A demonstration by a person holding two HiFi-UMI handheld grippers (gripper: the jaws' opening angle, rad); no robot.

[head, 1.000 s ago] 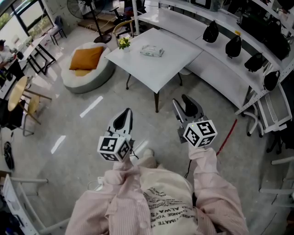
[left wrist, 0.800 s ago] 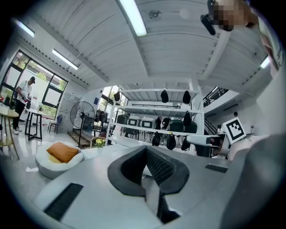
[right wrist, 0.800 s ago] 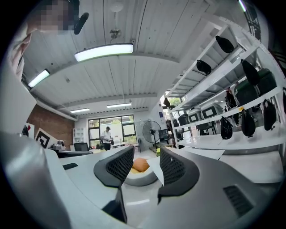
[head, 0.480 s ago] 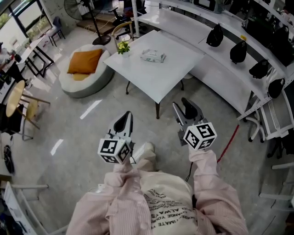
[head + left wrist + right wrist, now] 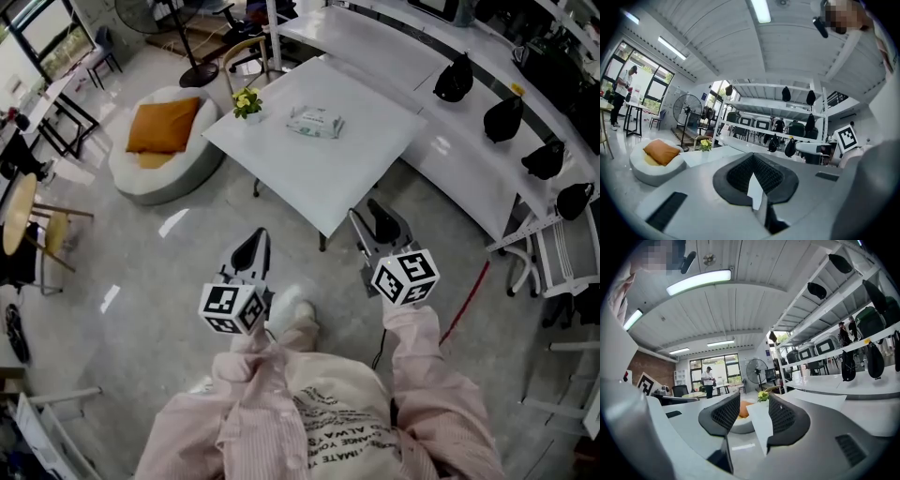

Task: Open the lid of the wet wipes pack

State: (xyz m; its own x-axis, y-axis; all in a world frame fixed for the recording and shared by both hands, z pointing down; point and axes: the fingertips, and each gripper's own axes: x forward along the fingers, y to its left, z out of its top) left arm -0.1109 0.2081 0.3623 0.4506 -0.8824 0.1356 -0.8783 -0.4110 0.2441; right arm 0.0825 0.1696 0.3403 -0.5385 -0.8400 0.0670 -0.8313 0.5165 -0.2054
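The wet wipes pack [image 5: 315,122] lies flat on the far part of a white square table [image 5: 328,173], lid down as far as I can tell from here. Both grippers are held in the air well short of the table, over the floor. My left gripper [image 5: 251,246] has only a narrow gap between its jaws and holds nothing; in the left gripper view the left gripper [image 5: 753,180] shows a thin white sliver between its black pads. My right gripper [image 5: 373,221] stands open and empty, and between the jaws of the right gripper [image 5: 749,416] the table corner shows.
A small pot of yellow flowers [image 5: 247,101] stands on the table's left corner. A round pouf with an orange cushion [image 5: 164,141] sits left of the table. A long white counter [image 5: 469,141] with black helmets runs behind and to the right. A standing fan [image 5: 755,369] is farther back.
The table and the wipes pack have come closer and lower in the head view as the person walks forward. Both grippers keep the same pose and jaw gaps.
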